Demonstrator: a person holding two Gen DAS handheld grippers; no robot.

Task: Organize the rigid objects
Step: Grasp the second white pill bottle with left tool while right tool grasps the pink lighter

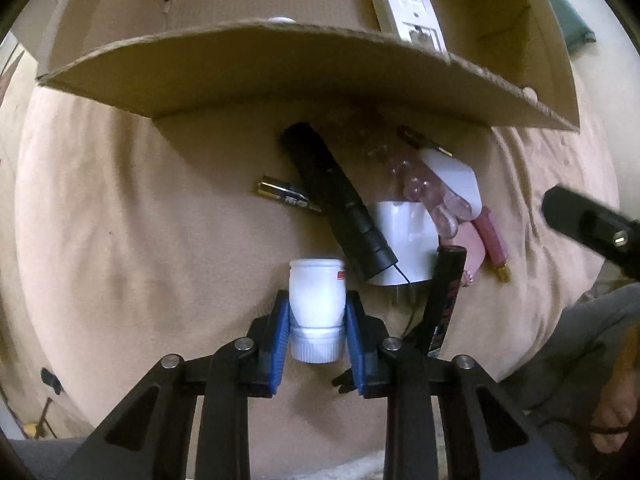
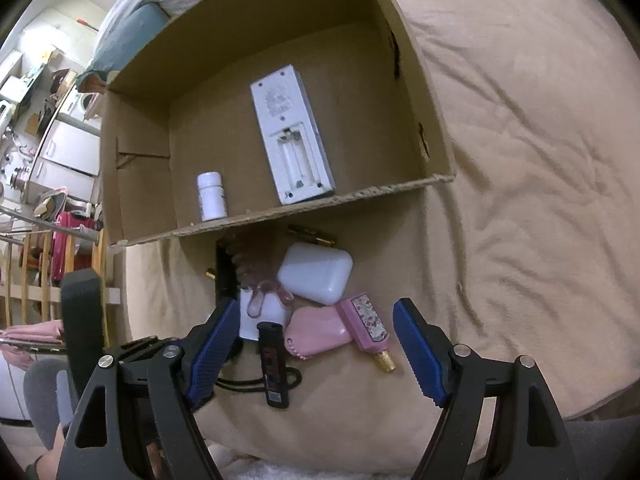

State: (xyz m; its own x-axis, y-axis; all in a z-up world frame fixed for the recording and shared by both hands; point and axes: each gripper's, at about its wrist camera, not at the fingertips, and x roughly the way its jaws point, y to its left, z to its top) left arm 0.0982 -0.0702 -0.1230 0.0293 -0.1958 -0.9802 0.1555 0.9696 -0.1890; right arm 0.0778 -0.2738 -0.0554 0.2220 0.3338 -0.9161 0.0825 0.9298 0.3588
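Note:
My left gripper (image 1: 317, 304) is shut on a small white bottle (image 1: 317, 300), cap toward the camera, held above the beige blanket in front of a cardboard box (image 1: 280, 68). Beyond it lie a black flashlight (image 1: 340, 200), a battery (image 1: 286, 194), a white case (image 1: 456, 178) and a black lighter (image 1: 444, 300). My right gripper (image 2: 316, 320) is open and empty above a pile: the lighter (image 2: 274, 364), a pink pouch (image 2: 316, 332), a pink perfume bottle (image 2: 368, 328) and the white case (image 2: 316, 272). Inside the box (image 2: 320, 204) lie a white remote (image 2: 292, 136) and a white bottle (image 2: 212, 196).
A clear pink hair clip (image 2: 260, 284) and a white cup (image 1: 404, 240) lie in the pile. The beige blanket (image 2: 520, 160) spreads to the right. Shelves and room clutter (image 2: 52, 120) stand at the far left.

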